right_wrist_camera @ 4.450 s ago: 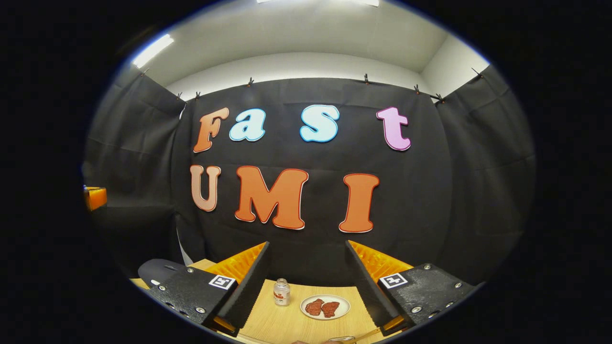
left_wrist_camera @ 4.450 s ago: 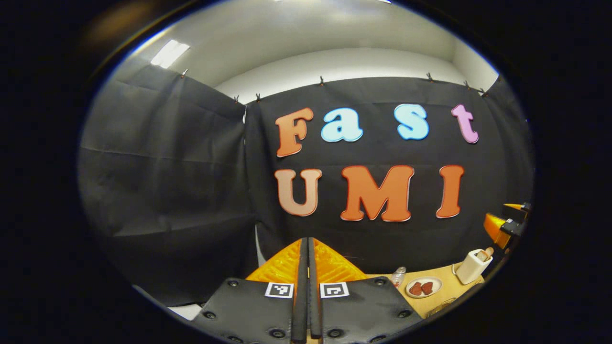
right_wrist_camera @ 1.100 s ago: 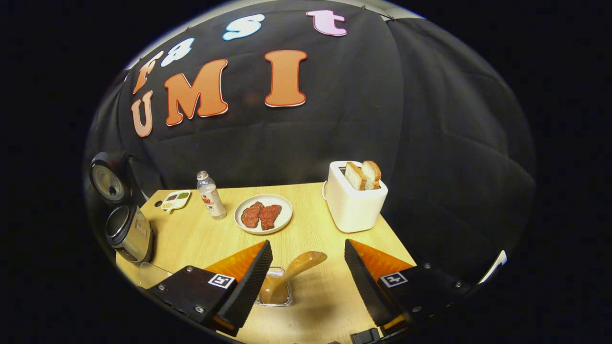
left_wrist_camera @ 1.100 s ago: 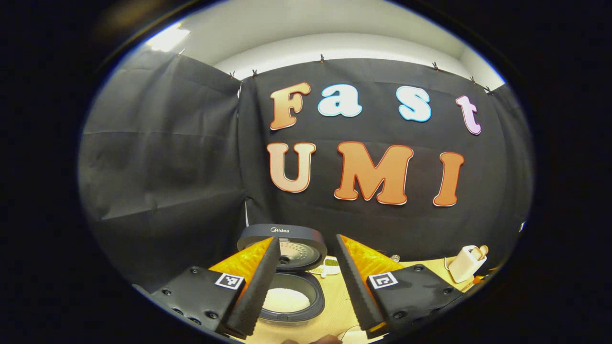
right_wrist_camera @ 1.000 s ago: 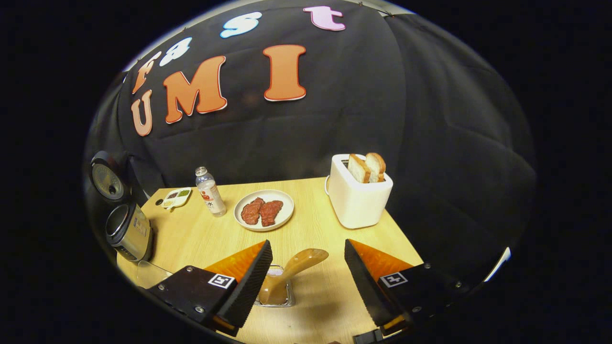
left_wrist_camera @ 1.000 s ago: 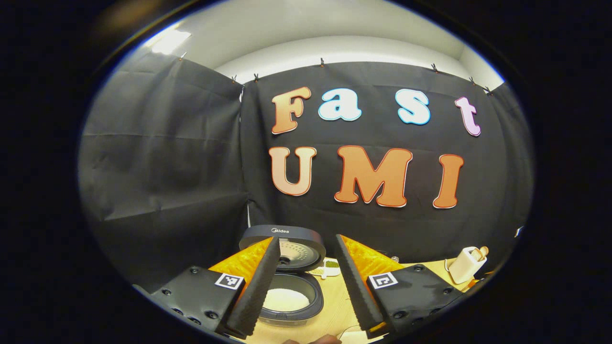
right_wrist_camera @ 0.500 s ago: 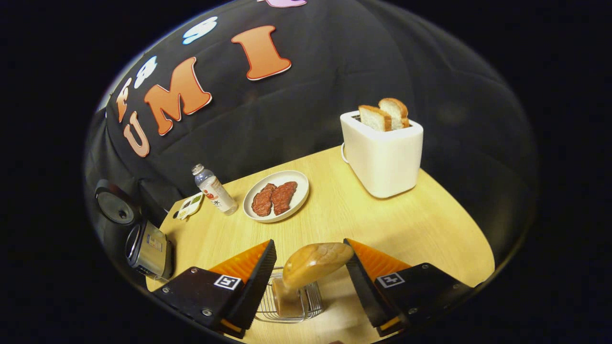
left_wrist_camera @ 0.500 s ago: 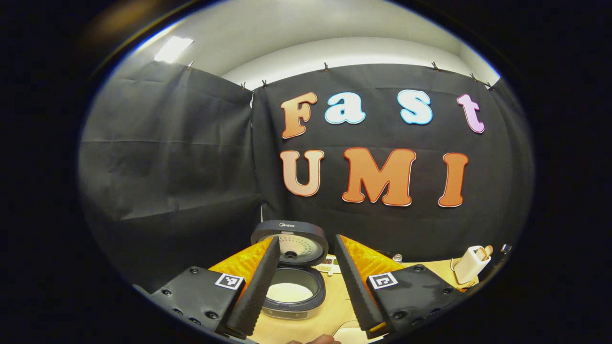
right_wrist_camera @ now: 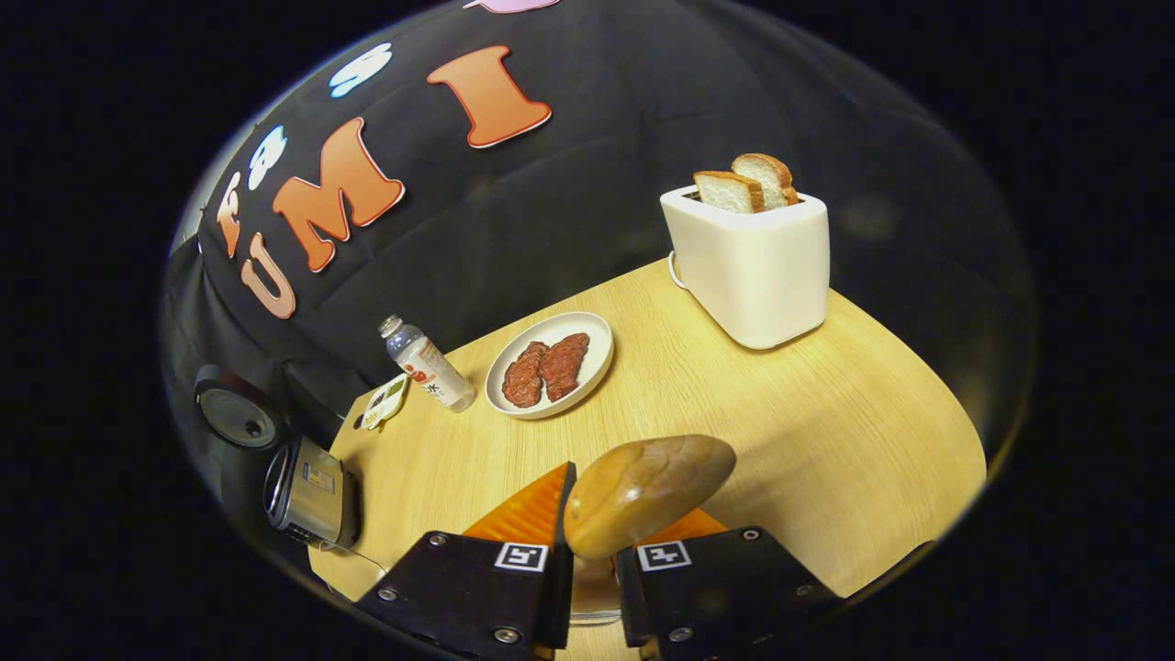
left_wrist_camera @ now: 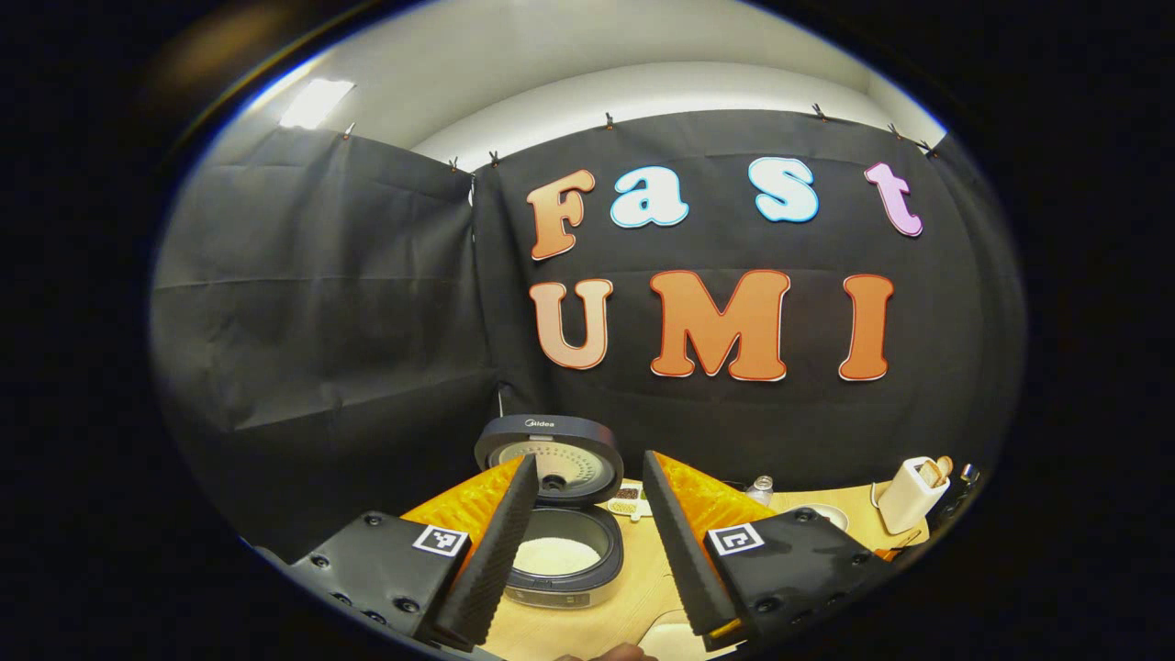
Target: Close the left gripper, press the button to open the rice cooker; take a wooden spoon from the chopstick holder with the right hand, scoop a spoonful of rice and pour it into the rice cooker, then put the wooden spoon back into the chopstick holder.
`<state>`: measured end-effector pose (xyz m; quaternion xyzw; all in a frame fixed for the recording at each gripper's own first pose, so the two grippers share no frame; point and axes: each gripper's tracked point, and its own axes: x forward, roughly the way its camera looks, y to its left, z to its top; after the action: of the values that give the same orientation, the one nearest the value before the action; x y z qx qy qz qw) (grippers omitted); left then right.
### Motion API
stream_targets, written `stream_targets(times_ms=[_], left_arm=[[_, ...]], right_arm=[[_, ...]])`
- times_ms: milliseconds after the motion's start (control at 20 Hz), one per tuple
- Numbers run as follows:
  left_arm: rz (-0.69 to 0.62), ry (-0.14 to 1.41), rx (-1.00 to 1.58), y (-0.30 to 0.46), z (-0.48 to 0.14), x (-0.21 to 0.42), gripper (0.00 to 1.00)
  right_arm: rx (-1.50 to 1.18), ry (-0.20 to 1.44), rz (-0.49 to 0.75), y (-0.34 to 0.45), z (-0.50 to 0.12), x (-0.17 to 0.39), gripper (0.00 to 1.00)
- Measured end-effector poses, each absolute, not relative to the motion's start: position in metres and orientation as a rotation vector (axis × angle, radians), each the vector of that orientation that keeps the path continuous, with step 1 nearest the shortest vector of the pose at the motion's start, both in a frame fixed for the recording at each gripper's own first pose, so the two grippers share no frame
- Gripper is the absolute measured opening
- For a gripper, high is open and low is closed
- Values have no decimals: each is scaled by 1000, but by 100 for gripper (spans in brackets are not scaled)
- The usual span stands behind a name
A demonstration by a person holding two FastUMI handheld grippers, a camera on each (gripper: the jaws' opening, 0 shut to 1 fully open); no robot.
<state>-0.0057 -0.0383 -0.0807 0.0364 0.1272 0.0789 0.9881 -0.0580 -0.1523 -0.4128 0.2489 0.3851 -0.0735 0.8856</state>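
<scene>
jaws of right gripper (right_wrist_camera: 592, 560) nearly closed on the handle of the wooden spoon (right_wrist_camera: 647, 491), bowl end up, over the chopstick holder (right_wrist_camera: 592, 601) on the counter (right_wrist_camera: 826, 413). jaws of left gripper (left_wrist_camera: 580, 542) wide apart, empty, before the open rice cooker (left_wrist_camera: 560, 528). likely light, stiff, smooth; best gripped mid-handle.

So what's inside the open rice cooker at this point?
In the left gripper view, the rice cooker stands open, lid raised, with a white layer of rice in its inner pot. The left tool's near finger covers the pot's left edge, so that part stays hidden.
</scene>
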Motion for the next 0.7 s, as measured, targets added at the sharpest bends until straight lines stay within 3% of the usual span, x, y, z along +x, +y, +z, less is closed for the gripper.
stream_targets(times_ms=[500,700], left_arm=[[83,257,30,-24,-97,10,80],[81,250,15,-8,-104,16,80]], right_arm=[[456,609,-202,-153,-330,-61,16],[480,527,-147,-132,-264,-62,16]])
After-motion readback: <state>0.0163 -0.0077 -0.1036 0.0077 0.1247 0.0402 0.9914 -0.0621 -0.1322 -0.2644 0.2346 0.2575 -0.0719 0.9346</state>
